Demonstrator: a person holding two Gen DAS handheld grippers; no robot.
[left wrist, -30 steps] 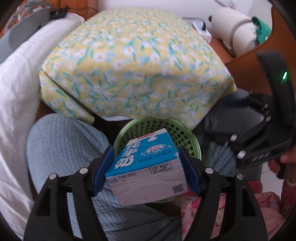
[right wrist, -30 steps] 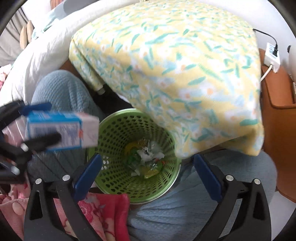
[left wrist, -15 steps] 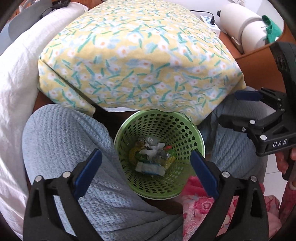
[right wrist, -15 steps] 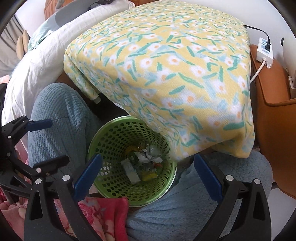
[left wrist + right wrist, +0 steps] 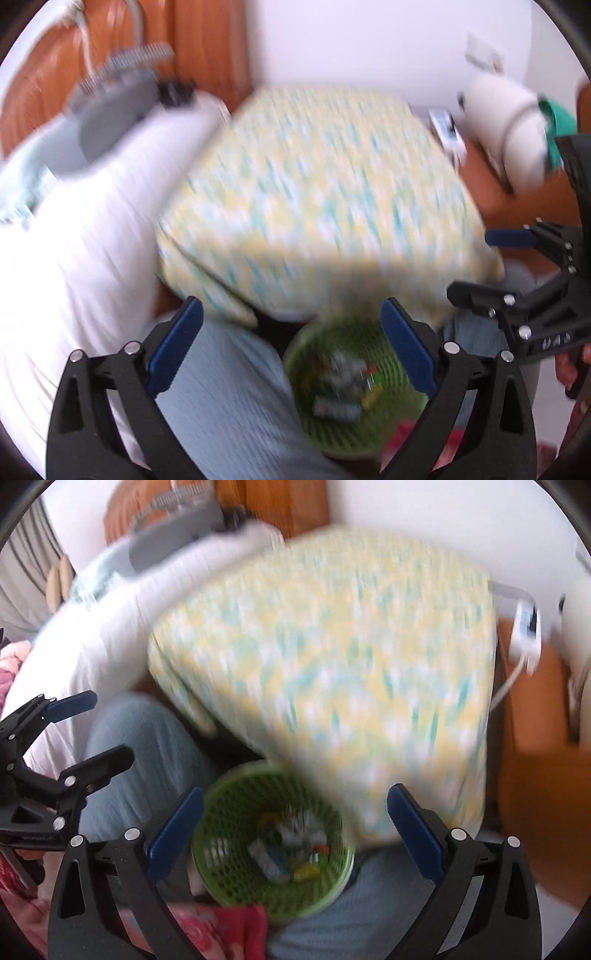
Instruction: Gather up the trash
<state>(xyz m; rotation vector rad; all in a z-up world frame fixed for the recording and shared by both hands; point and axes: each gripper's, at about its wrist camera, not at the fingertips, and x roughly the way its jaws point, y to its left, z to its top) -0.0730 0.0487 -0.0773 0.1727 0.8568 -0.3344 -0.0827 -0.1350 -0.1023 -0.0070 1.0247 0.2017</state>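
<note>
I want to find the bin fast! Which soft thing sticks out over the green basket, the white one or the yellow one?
The yellow patterned pillow: its corner hangs over the green basket. The white bedding lies further left, clear of the basket.

The green basket is perforated plastic, slightly shiny, full of holes all the way round its wall. The trash inside it looks like crumpled paper and glossy wrappers, though blur hides the details. Both the left gripper and the right gripper are matt black plastic with small bright metal rivets and smooth blue pads lining the fingers. The flowered pillow is soft printed cloth, matt. The blue-grey trousers show a fine ribbed weave. The white quilt is plain cloth, and the headboard looks like polished orange-brown wood.
</note>
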